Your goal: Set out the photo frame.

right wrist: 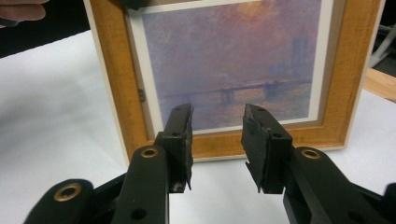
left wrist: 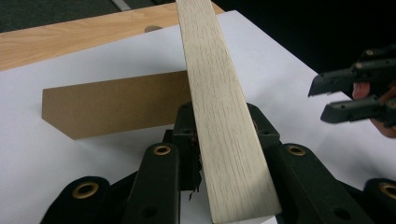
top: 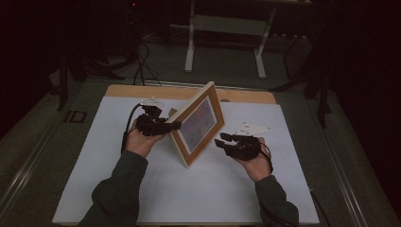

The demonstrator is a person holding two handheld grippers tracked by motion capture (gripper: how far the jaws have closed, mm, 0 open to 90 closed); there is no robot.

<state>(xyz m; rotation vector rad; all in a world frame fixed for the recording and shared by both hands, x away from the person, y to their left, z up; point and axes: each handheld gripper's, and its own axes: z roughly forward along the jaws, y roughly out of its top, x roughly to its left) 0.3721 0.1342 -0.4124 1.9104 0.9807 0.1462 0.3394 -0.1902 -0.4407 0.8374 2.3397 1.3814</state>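
A wooden picture frame (top: 198,123) holding a hazy purple-and-orange print stands tilted on its lower corner at the middle of the white sheet. My left gripper (top: 176,126) is shut on the frame's left edge; in the left gripper view its jaws press both sides of the pale wooden edge (left wrist: 210,70). My right gripper (top: 222,139) stands open just right of the frame, apart from it. In the right gripper view its jaws (right wrist: 217,121) face the print (right wrist: 233,60) with nothing between them. The right gripper (left wrist: 327,95) also shows at the right of the left gripper view.
A brown board (left wrist: 116,107) lies flat on the white sheet (top: 213,189) behind the frame. The sheet covers a wooden table whose far edge (top: 142,91) is bare. White table legs (top: 227,23) and cables stand on the dark floor beyond.
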